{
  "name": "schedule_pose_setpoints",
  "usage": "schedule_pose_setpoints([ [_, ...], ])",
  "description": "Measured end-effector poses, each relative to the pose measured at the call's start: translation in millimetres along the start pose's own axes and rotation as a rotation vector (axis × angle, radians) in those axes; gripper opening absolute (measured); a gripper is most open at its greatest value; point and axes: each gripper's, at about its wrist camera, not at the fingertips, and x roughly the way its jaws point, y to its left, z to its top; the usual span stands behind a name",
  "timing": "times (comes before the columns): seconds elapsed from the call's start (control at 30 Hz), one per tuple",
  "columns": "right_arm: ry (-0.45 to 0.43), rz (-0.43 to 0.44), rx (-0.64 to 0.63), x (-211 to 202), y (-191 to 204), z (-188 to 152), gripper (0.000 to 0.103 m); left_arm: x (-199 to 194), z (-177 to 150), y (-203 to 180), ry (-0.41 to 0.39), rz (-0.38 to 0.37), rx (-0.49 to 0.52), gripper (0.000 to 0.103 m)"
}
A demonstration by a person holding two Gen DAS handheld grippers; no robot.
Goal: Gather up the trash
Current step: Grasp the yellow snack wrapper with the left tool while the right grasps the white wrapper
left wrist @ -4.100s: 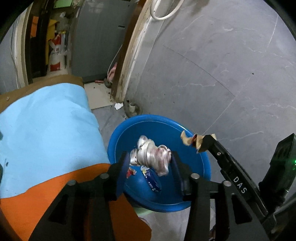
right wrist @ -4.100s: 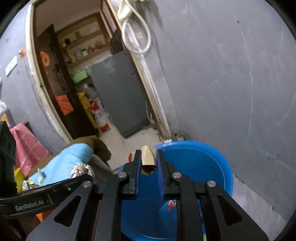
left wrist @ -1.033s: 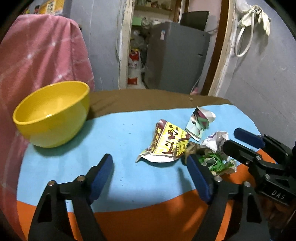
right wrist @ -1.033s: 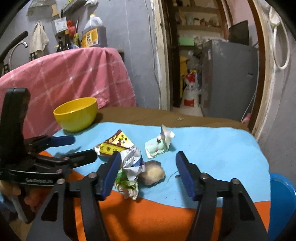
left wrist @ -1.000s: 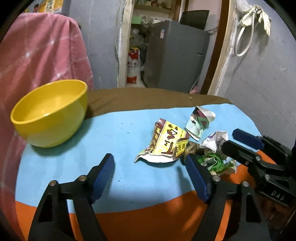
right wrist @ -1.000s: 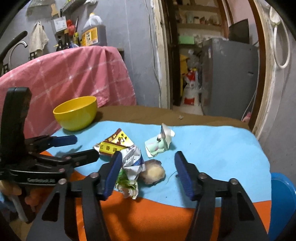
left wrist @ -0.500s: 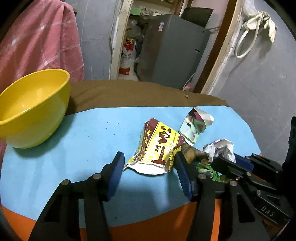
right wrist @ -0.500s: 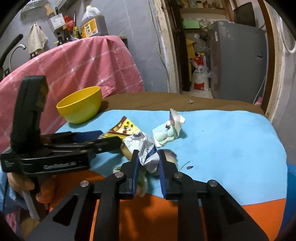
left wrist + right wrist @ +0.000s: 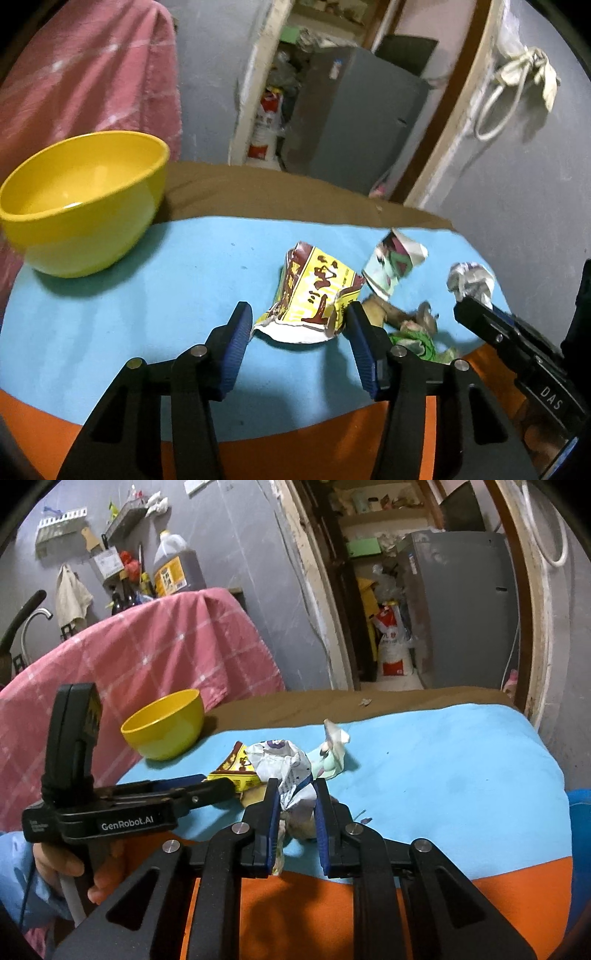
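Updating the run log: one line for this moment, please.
right gripper: shut on crumpled white wrapper | left gripper: closing around yellow snack packet, not gripped

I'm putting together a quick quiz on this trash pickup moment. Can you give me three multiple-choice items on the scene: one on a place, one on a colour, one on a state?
1. Where does the bowl stand?
A. on the far left of the table
B. on the floor
C. on top of the wrappers

2. What colour is the cloth under the yellow wrapper?
A. green
B. light blue
C. white

3. What is the right gripper doing?
A. standing wide open
B. shut on the bowl
C. shut on the crumpled white wrapper

Answers: 1 A, it sits by the pink cloth, left of all the litter. 2 B, the blue cloth spreads around it. 3 C, both fingers press on the wrapper.
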Motion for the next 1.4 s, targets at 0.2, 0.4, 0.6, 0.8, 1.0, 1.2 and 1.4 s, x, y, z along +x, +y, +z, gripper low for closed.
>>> schedule_pose_setpoints([
  [0.2, -0.076, 0.002, 0.017, -13, -3, 2, 0.015, -11, -3, -4, -0.057, 0.002, -0.002, 0.046],
  [0.4, -0.101, -0.012, 0.031, -19, -7, 3, 0.015, -17, -7, -14, -0.080, 0.030, 0.001, 0.044],
  [0.6, -0.130, -0.038, 0.023, -28, -9, 5, 0.015, -32, -11, -23, -0.136, 0.038, 0.018, 0.041],
  [0.8, -0.153, -0.055, 0.024, -34, -11, 5, 0.016, -27, -14, -32, -0.091, 0.023, 0.055, 0.040],
  [1.0, -0.135, -0.060, 0.025, -32, -12, 4, 0.017, -11, -17, -28, 0.022, -0.004, 0.048, 0.043],
  [1.2, -0.090, -0.085, 0.030, -24, -14, 3, 0.018, 2, -14, -32, 0.077, 0.007, 0.096, 0.054],
  [1.4, -0.042, -0.097, 0.033, -18, -17, -1, 0.018, 17, -9, -35, 0.104, 0.010, 0.111, 0.054],
])
